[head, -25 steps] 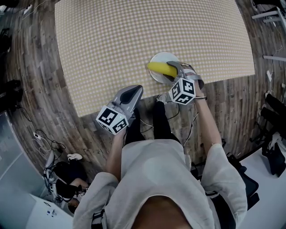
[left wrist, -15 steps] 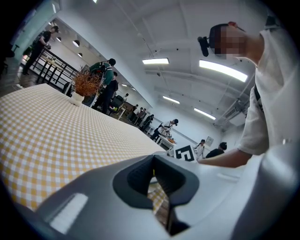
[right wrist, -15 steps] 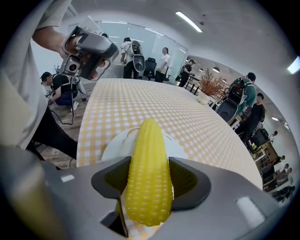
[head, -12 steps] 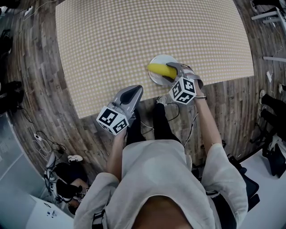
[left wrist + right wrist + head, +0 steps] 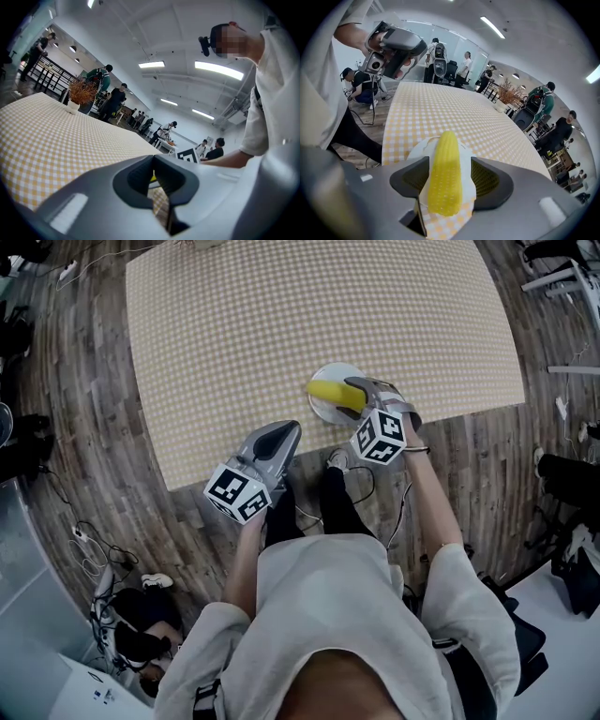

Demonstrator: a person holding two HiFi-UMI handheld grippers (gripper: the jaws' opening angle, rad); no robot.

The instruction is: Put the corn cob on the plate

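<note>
Between opening right gripper (image 5: 450, 180) jaws: corn cob (image 5: 447, 150).

Floor: grey-brown wood planks (image 5: 84, 456), loose cables (image 5: 89, 540) at the left edge. Big table (image 5: 281, 306) under a yellow-white check cloth, with a dried plant (image 5: 80, 91) in a pot at its far end. White ceiling (image 5: 178, 42) with strip lights (image 5: 219, 70) (all lit). Black railing (image 5: 49, 75) at the back. People (image 5: 115, 98) stand among more tables farther off.

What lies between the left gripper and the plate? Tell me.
Only bare checked tablecloth: in the head view nothing sits between the left gripper and the plate.
</note>
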